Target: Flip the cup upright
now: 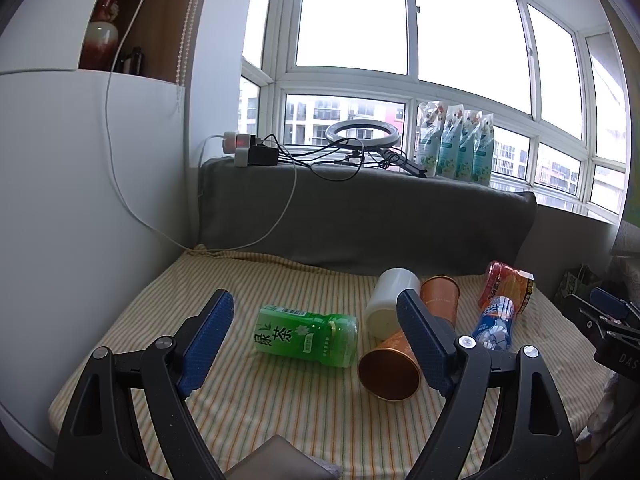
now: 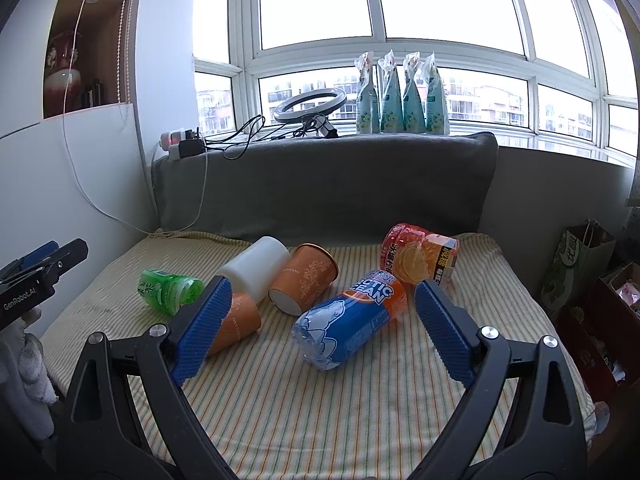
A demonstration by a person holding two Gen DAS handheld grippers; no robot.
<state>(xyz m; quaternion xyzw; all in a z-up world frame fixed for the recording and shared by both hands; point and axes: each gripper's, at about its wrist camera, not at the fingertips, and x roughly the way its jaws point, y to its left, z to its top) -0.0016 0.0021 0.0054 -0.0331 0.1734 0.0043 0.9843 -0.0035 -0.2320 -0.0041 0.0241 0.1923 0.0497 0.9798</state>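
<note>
Nearest the lens, the left claw (image 1: pixel 316 334) is held wide open with nothing between its ribbed blue pads (image 1: pixel 208 332), above a striped mattress (image 1: pixel 280 408) of soft cloth in cream, green and orange lines. The right claw (image 2: pixel 322 322) is likewise spread open and empty.

Places are given from the white cup (image 1: pixel 390 300), a smooth matt cylinder lying on its side. To its left a green tea bottle (image 1: pixel 308 336) of clear glossy plastic is laid flat. Just in front of the white cup, and seemingly touching it, an orange paper cup (image 1: pixel 388 368) is tipped over, its dark round mouth turned toward the left camera. At the white cup's right side a second orange cup (image 2: pixel 304 282), printed with a pale scroll pattern, is also lying down with its base toward the right camera. Further right a blue-labelled bottle (image 2: pixel 348 320) and an orange drink bottle (image 2: pixel 420 256) are seen, both on their sides.

No cup is yet gripped, so the approach step is judged to be in hand. The next move is likely to call for one claw to be brought down around a tapered cup wall, closed gently since thin paper may crush, and the cup turned onto its narrower base. The soft mattress may let it topple.
</note>
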